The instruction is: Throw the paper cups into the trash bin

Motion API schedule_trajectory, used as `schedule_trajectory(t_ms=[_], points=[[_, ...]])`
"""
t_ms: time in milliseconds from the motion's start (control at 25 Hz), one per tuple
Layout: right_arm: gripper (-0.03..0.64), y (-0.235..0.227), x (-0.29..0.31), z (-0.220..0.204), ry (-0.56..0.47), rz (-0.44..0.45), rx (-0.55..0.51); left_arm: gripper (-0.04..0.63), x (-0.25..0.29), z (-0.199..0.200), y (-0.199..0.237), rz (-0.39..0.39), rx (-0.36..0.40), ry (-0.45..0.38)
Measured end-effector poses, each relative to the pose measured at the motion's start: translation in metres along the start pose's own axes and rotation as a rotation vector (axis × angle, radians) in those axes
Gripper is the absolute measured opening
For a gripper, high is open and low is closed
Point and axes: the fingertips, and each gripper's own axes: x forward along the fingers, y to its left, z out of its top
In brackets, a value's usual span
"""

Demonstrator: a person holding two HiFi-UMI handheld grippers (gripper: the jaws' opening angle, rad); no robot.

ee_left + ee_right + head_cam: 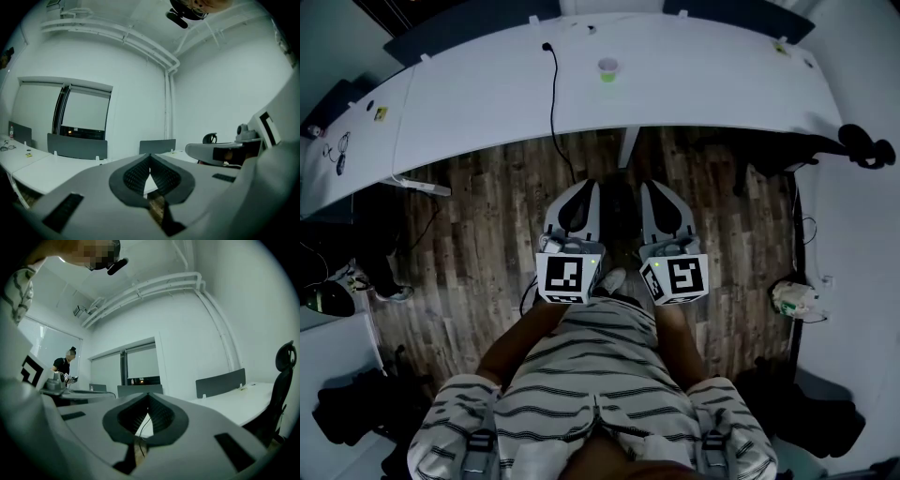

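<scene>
Striped shirt (598, 394) nearest, left gripper (584, 189) and right gripper (655, 189) level beyond it, jaws together, empty; paper cup (607, 68) well away on the desk (487, 103); arriving unopened could topple it.

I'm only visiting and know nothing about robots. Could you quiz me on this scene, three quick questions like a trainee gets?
1. True or false: the paper cup stands on the white desk.
2. The left gripper and the right gripper are: A) both shut and empty, B) both wide open, C) sharing the cup.
3. What is the floor under the desk made of?
Key: 1 true; 2 A; 3 wooden planks.
</scene>
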Motion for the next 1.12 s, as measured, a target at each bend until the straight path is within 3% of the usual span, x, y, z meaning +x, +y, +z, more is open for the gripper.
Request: schedule_trajectory(t_ms=[480, 1120], points=[[0.011, -0.016, 0.082, -0.018, 0.035, -0.100, 0.024, 0.023, 0.088, -0.020, 0.070, -0.070, 0.028, 0.096], [0.009, -0.039, 0.138, -0.060, 0.119, -0.221, 0.052, 0.025, 0.200, -0.068, 0.120, -0.128, -0.046, 0.151]])
